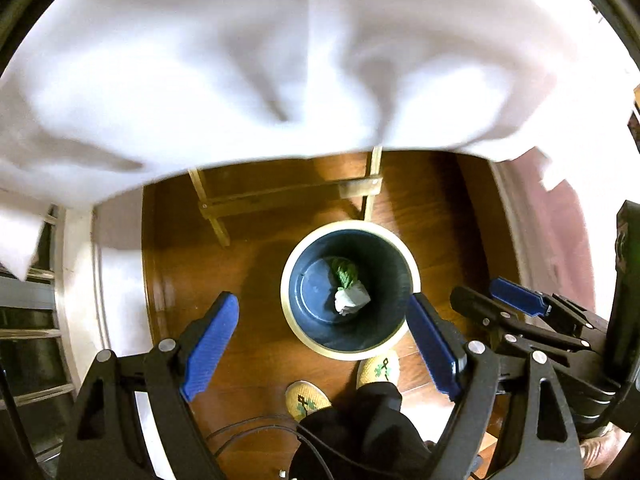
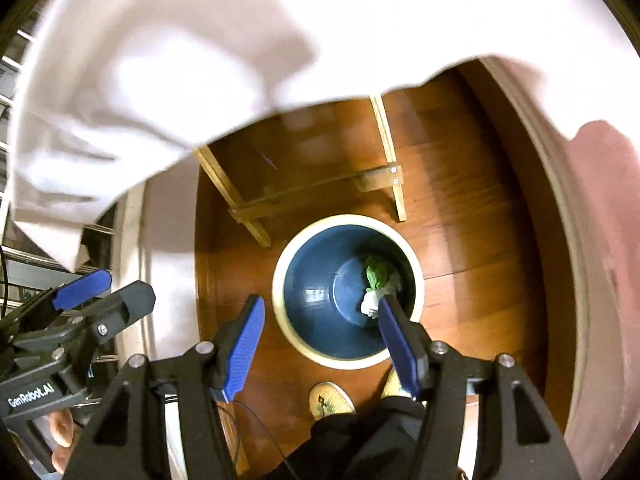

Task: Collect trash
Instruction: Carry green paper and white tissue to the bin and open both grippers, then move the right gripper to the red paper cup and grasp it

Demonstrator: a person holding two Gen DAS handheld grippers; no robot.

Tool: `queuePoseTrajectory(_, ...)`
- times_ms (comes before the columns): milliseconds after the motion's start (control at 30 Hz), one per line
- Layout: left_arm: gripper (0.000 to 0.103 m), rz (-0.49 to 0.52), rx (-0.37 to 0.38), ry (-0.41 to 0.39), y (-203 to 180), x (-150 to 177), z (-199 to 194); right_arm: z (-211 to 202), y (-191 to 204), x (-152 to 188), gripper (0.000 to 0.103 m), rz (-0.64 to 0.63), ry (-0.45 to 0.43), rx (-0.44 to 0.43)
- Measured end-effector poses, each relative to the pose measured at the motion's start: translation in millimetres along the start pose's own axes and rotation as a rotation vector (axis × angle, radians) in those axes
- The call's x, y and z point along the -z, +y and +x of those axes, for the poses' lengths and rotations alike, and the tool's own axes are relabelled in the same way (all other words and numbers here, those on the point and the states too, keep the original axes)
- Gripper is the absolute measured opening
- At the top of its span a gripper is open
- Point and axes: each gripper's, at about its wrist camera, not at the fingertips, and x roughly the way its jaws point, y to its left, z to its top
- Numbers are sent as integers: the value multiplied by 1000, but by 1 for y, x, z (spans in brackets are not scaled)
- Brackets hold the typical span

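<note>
A dark blue trash bin [image 1: 312, 312] with a cream rim stands on the wooden floor; it also shows in the right wrist view [image 2: 312, 280]. Inside lie a green crumpled piece [image 1: 345, 272] and a white crumpled paper [image 1: 352, 299], also seen in the right wrist view as the green piece [image 2: 377, 272] and the white paper [image 2: 371, 302]. My left gripper [image 1: 320, 344] is open and empty, high above the bin. My right gripper [image 2: 320, 344] is open and empty, also above the bin. The right gripper shows at the right of the left wrist view [image 1: 516, 300].
A table with a white cloth [image 1: 280, 60] hangs over the far side; its wooden legs [image 1: 218, 216] stand just behind the bin. The person's feet in yellow slippers [image 1: 306, 398] are near the bin's front. A cable [image 1: 256, 432] trails on the floor.
</note>
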Motion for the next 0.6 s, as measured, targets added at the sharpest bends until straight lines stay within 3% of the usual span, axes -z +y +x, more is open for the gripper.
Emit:
queuePoseTrajectory(233, 85, 54, -5, -57, -6, -11, -88, -78, 32, -6, 60, -20, -44, -25)
queuePoseTrajectory(467, 85, 78, 4, -160, -3, -30, -178, -158, 67, -21, 60, -56, -144, -48)
queuePoseTrajectory(600, 85, 62, 5, -226, 4, -45, -215, -190, 88, -36, 77, -80, -213, -58)
